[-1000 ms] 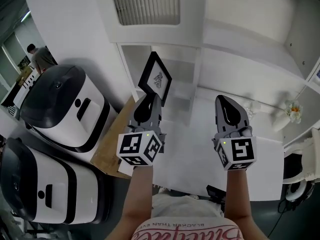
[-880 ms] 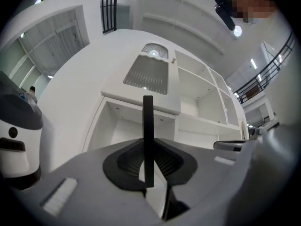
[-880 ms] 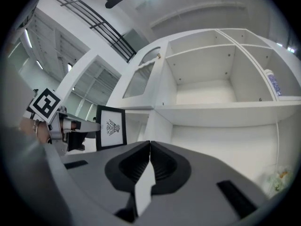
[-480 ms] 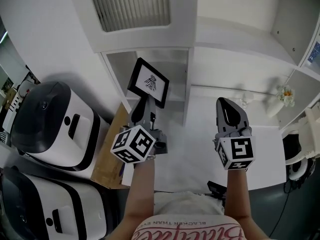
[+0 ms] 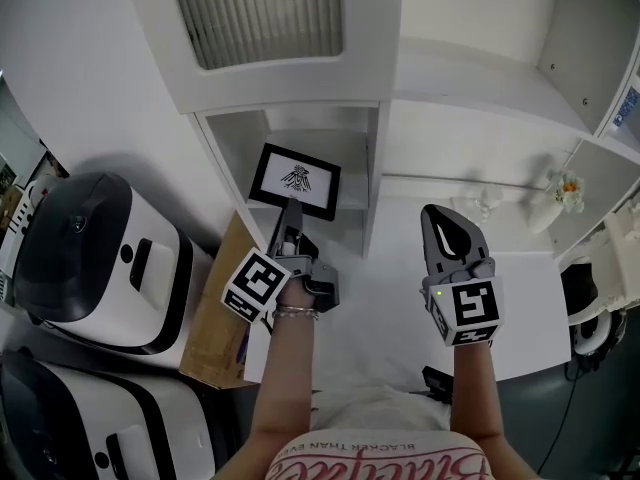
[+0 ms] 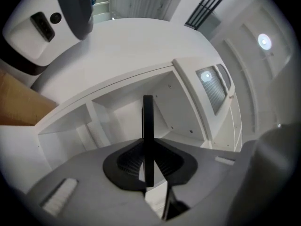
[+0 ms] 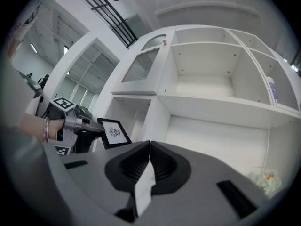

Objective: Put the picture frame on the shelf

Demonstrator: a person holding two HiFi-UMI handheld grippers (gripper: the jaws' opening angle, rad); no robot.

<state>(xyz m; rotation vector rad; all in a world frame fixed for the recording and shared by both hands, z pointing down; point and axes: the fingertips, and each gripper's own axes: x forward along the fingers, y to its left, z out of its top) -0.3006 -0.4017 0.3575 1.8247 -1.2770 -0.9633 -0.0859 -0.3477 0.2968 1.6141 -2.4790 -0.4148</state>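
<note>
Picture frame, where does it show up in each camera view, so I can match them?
Head view: centre-left, picture frame face-on, just above the left gripper.
Left gripper view: centre, seen edge-on, clamped between the jaws.
Right gripper view: left of centre, face showing.
Shared landmark: the white shelf behind it.

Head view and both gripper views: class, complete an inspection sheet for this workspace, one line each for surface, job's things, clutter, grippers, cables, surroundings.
surface: white counter below the shelf.
job's things: black picture frame held at a low compartment of the white shelf, not released.
clutter: small flower ornament at the right.
grippers: left hand-held gripper shut on the picture frame's edge; right hand-held gripper shut, nothing in it.
cables: nothing seen.
surroundings: two white-and-black machines and a brown board at the left.
</note>
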